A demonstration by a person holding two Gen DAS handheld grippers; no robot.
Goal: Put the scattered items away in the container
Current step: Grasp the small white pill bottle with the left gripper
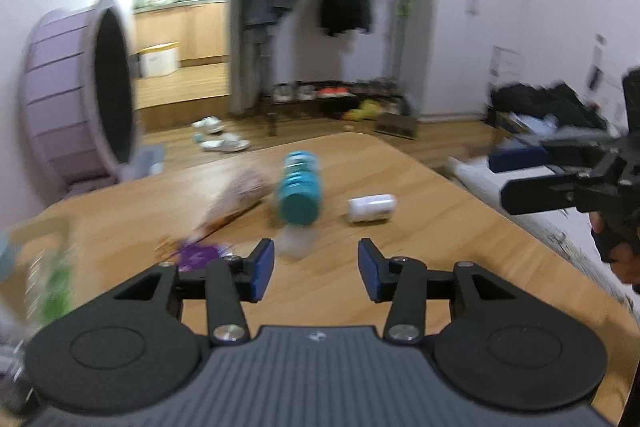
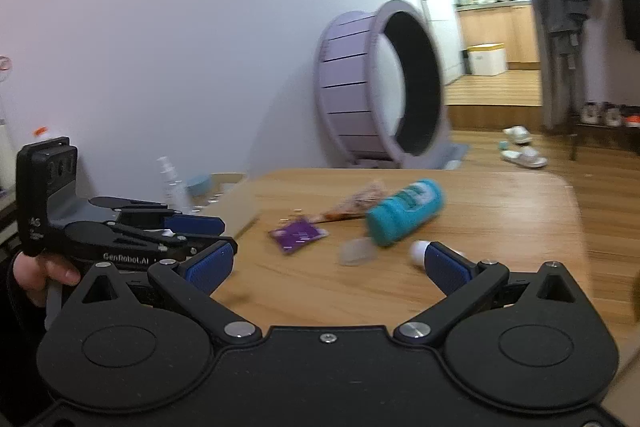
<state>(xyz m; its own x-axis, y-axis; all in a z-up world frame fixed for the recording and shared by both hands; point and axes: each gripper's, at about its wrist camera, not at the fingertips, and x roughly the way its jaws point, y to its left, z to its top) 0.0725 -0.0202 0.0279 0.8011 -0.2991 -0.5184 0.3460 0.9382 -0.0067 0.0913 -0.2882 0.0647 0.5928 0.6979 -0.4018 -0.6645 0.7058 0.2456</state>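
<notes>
Left gripper (image 1: 316, 269): jaws parted with nothing between them, held low over the near part of the tabletop (image 1: 420, 227); in the right wrist view it shows side-on at the left, gripped by a hand (image 2: 44, 273)
Right gripper (image 2: 328, 267): jaws spread wide and holding nothing, above the tabletop; in the left wrist view it reaches in from the right edge, beside the tabletop's right side
Teal bottle (image 1: 298, 189): lying on its side near the middle of the tabletop, cap end toward the left gripper
Small clear cup (image 1: 296, 245): blurred, just in front of the teal bottle's cap
White bottle (image 1: 371, 208): lying on its side to the right of the teal bottle, apart from it; in the right wrist view partly hidden behind the right finger pad (image 2: 446, 269)
Snack bag (image 1: 240, 199): blurred, lying left of the teal bottle, just beside it
Purple packet (image 2: 298, 234): flat on the tabletop, nearer than the snack bag
Container (image 2: 236, 199): cardboard box at the tabletop's left side, holding a spray bottle (image 2: 170, 183) and a light blue tub (image 2: 199, 185)
Background: a purple exercise wheel (image 2: 384, 87) stands on the floor beyond the tabletop
</notes>
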